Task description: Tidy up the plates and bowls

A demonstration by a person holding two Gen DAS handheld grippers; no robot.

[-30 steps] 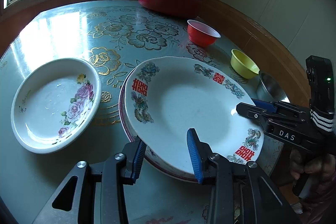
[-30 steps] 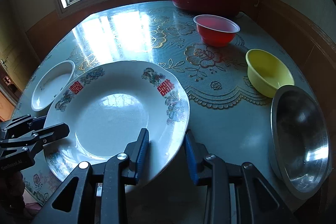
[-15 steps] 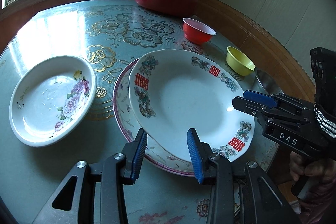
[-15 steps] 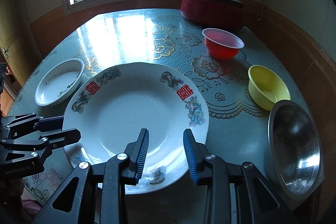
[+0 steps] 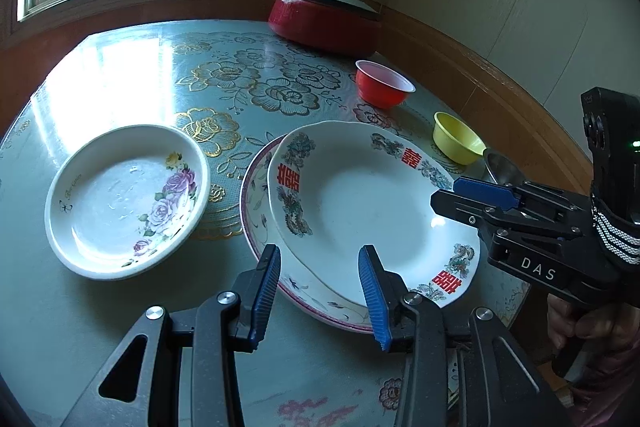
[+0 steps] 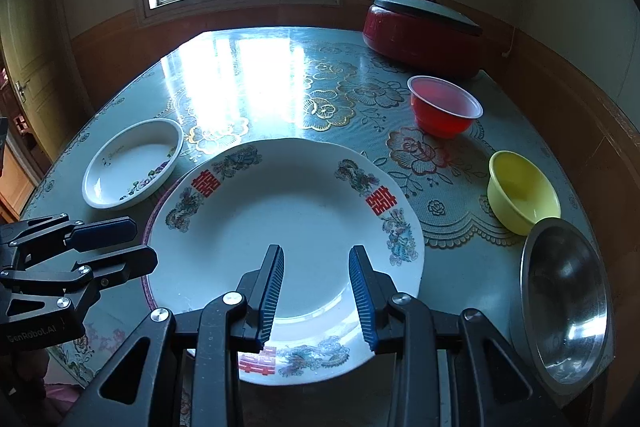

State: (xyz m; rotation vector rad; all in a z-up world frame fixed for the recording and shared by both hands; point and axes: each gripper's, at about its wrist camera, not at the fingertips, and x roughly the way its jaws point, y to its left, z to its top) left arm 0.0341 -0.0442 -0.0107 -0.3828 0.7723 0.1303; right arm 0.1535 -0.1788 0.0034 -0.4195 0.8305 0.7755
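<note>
A large white plate with red characters (image 5: 372, 211) (image 6: 288, 227) lies stacked on a pink-rimmed plate (image 5: 256, 203) (image 6: 154, 211) near the table's front edge. A white floral dish (image 5: 124, 199) (image 6: 132, 163) lies to its left. A red bowl (image 6: 444, 111) (image 5: 384, 89), a yellow bowl (image 6: 522, 191) (image 5: 458, 137) and a steel bowl (image 6: 568, 299) stand on the right. My left gripper (image 5: 320, 287) is open above the stack's near rim. My right gripper (image 6: 316, 287) is open and empty above the top plate's near side, not touching it.
A red lidded pot (image 6: 424, 31) (image 5: 328, 21) stands at the back right of the floral-patterned table (image 6: 260, 87). A wooden wall panel and a window lie behind. The table edge runs close under both grippers.
Both grippers have drawn back and up from the plates. The right gripper has let go of the red-character plate, which now rests on the pink-rimmed plate.
</note>
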